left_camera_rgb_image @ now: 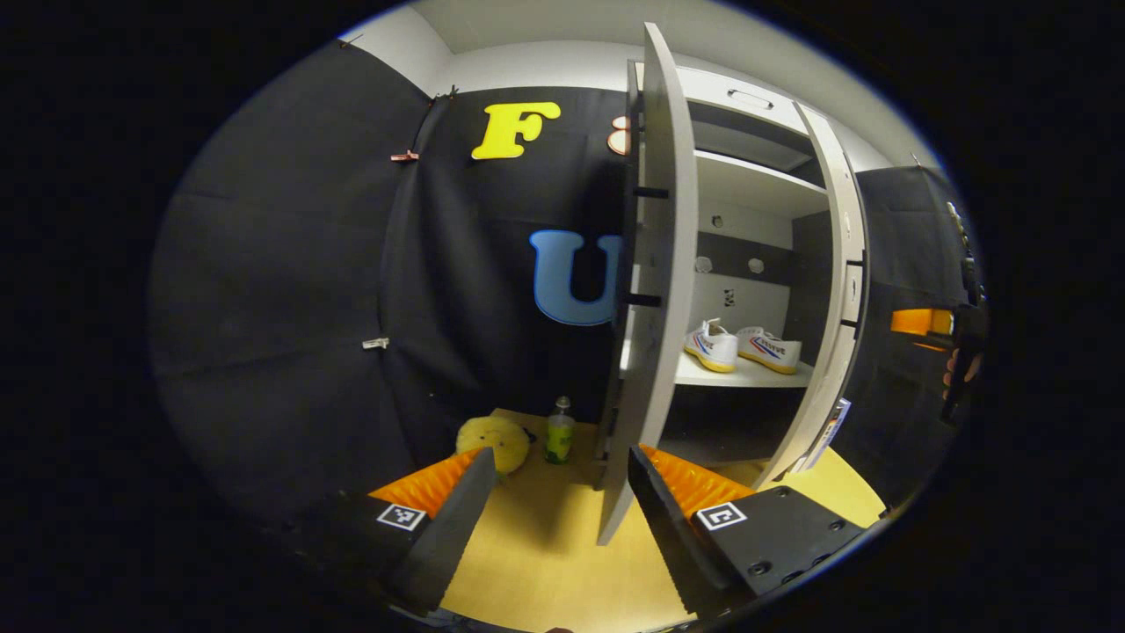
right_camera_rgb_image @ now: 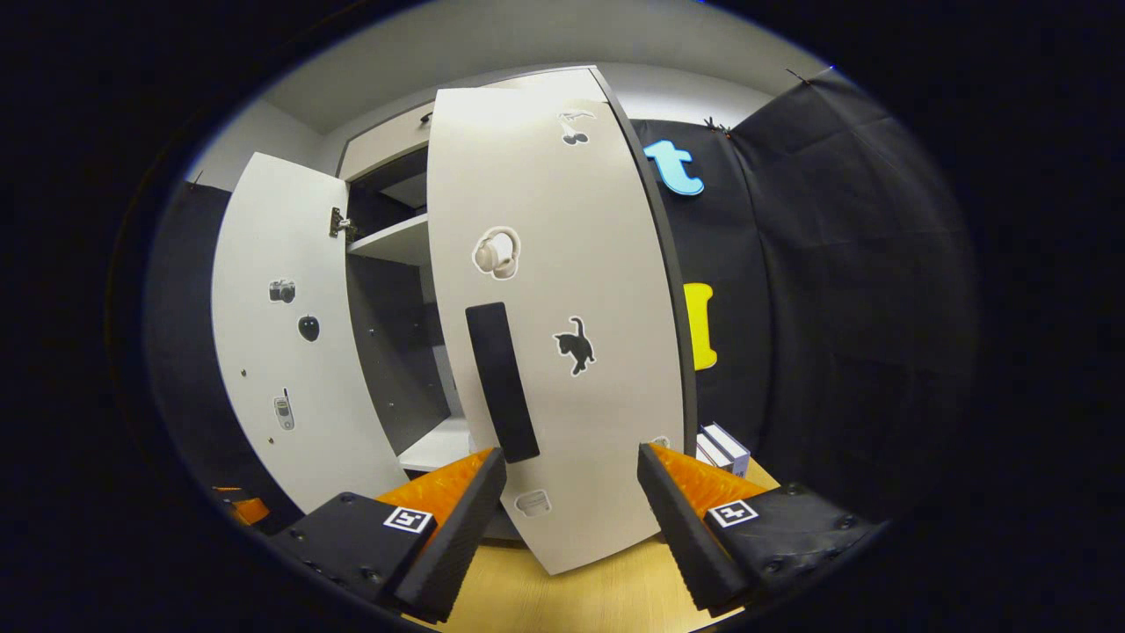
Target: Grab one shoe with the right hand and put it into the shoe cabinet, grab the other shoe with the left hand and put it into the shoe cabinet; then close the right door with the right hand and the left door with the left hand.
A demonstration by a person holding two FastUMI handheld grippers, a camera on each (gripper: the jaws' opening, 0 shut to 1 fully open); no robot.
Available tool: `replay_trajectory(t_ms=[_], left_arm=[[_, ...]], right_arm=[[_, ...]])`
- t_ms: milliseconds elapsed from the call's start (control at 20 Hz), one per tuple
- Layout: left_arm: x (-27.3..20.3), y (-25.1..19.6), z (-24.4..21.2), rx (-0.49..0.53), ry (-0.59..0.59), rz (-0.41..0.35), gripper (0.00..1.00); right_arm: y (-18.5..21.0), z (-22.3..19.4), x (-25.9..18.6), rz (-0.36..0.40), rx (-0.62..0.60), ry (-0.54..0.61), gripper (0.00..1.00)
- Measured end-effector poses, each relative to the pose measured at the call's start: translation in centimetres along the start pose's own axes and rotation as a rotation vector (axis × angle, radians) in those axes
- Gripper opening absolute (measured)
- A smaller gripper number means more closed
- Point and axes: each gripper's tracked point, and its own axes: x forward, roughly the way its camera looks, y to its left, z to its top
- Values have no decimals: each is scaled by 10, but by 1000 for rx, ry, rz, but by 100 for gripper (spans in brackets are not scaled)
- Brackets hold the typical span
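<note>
right gripper (right_camera_rgb_image: 571,519) spread wide, nothing between the fingers, facing the outer face of the right door (right_camera_rgb_image: 562,334) from just in front of its lower part. long dark handle (right_camera_rgb_image: 503,382) on that face, just above the left finger, toward the free edge. left door (right_camera_rgb_image: 281,352) farther left, swung open, stickers on its face. small boxes (right_camera_rgb_image: 725,448) on the floor to the far right.

left gripper (left_camera_rgb_image: 558,519) likewise spread and empty, lined up with the near edge of the left door (left_camera_rgb_image: 655,290), seen almost edge-on between the fingers. beyond it, both shoes (left_camera_rgb_image: 743,347) side by side on the cabinet shelf (left_camera_rgb_image: 747,376), so only the doors seem left. bottle (left_camera_rgb_image: 559,431) and a yellow plush thing (left_camera_rgb_image: 494,440) on the floor to the left, near the wall. other gripper far right, past the right door's edge.

probably stiff flat panels on hinges, light to swing, no give, smooth faces likely slippery to pinch. best pushed flat on the outer face near the free edge or by the handle, far from the hinges, gently to avoid a slam.
</note>
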Motion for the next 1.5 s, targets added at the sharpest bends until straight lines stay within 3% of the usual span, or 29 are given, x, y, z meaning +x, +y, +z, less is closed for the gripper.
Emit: replay_trajectory(t_ms=[200,500,900,1500], left_arm=[[13,25,20,4,-20,11,95],[45,56,63,105,-87,26,95],[101,30,131,88,-164,-139,95],[120,8,158,112,-155,-240,93]], right_arm=[[-5,-13,-10,-31,12,15,98],[-13,-32,-27,-70,31,53,98],[-17,-28,-43,-80,0,29,98],[-48,-42,-50,-145,62,60,98]])
